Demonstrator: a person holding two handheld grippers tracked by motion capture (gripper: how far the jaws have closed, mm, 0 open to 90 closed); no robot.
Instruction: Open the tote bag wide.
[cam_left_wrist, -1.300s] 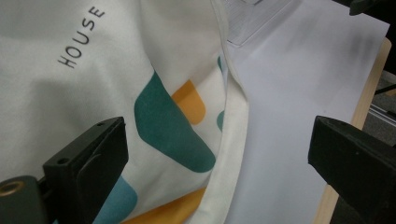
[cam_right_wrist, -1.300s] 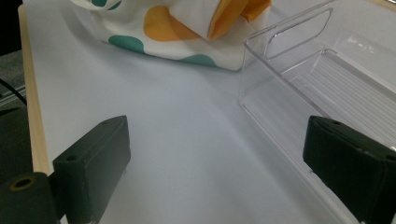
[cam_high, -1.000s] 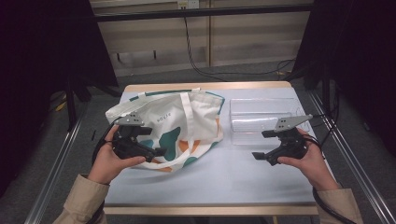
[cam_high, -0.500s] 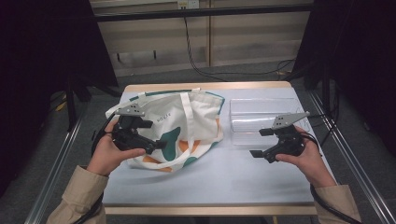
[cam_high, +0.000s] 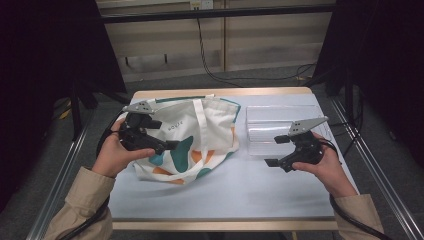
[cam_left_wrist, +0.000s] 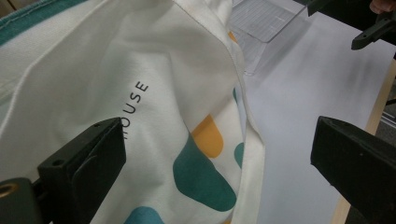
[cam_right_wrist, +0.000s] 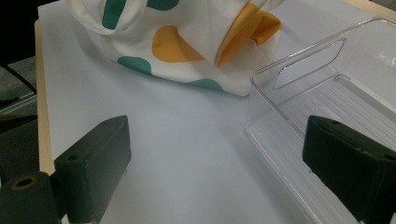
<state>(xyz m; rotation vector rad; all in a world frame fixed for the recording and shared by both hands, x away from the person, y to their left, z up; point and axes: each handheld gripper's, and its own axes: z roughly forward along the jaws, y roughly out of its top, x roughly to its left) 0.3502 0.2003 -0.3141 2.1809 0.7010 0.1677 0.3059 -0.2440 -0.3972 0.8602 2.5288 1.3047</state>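
Held left gripper (cam_left_wrist: 219, 168) agape over tote bag (cam_high: 200, 131), right gripper (cam_right_wrist: 215, 172) agape, ungrasping, beside clear bin (cam_right_wrist: 336, 93); judged risk: pinching single fabric layer, dragging bag.

Print on bag: dark capital letters "OUSE" read clearly on the cream cloth of the tote bag (cam_left_wrist: 140, 70) in the left gripper view; the letter before them sits half behind the left gripper's (cam_left_wrist: 224, 172) near jaw, looks like an "H".
Same print, high view: a short dark line of letters on the tote bag (cam_high: 210, 125), too small to read.
Clear plastic bin (cam_right_wrist: 355, 93): no lettering legible.
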